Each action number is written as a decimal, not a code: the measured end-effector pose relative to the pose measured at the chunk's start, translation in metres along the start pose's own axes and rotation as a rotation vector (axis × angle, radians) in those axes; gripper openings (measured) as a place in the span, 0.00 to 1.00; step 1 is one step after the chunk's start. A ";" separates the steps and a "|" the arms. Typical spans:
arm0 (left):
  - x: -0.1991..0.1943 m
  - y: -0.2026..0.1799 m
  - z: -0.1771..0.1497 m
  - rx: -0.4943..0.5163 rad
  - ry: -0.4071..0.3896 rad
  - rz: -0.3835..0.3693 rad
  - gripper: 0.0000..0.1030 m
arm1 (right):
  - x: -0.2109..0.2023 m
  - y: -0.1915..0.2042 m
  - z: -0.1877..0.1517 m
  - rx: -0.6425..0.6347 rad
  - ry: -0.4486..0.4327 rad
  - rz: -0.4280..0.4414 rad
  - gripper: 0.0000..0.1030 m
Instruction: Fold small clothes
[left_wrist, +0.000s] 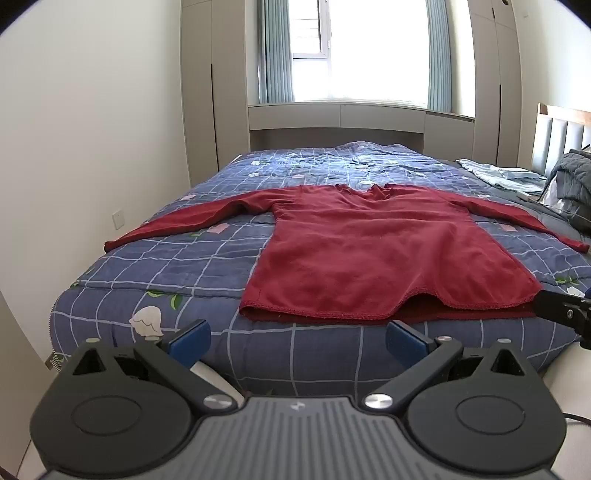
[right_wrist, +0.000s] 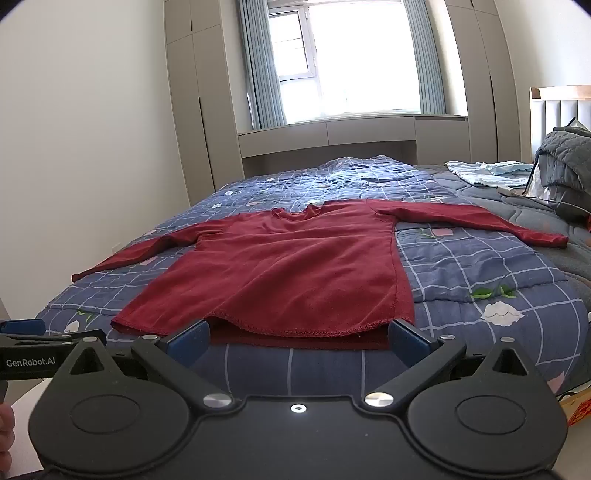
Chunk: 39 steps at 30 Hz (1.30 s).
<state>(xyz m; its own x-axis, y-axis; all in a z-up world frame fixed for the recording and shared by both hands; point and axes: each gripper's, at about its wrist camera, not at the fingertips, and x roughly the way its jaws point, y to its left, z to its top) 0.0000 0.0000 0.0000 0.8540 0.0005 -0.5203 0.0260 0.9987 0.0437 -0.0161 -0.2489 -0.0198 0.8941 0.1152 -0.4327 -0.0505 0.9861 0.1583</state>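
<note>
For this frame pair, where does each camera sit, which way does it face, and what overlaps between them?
Left wrist: on the left gripper, jaws open, facing the long-sleeved red knit top on the blue checked quilt; the right gripper's tip shows at right.
Right wrist: on the right gripper, jaws open, near the top's hem; the left gripper and fingers show at left.
Shared: top, quilt, window.

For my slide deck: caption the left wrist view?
Open left gripper facing a dark red long-sleeved top spread flat on a blue checked quilt.
</note>
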 end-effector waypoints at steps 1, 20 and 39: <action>0.000 0.000 0.000 0.000 0.000 0.000 1.00 | 0.000 0.000 0.000 0.000 -0.001 0.000 1.00; -0.001 -0.001 -0.001 0.004 0.006 0.001 1.00 | 0.002 -0.001 -0.001 0.005 0.001 0.002 1.00; -0.001 -0.001 0.000 0.004 0.010 0.003 1.00 | 0.002 -0.002 0.000 0.012 0.004 0.003 1.00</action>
<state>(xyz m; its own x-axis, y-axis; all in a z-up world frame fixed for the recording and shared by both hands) -0.0006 -0.0012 0.0002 0.8486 0.0037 -0.5290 0.0256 0.9985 0.0481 -0.0141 -0.2504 -0.0213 0.8920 0.1189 -0.4360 -0.0481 0.9843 0.1700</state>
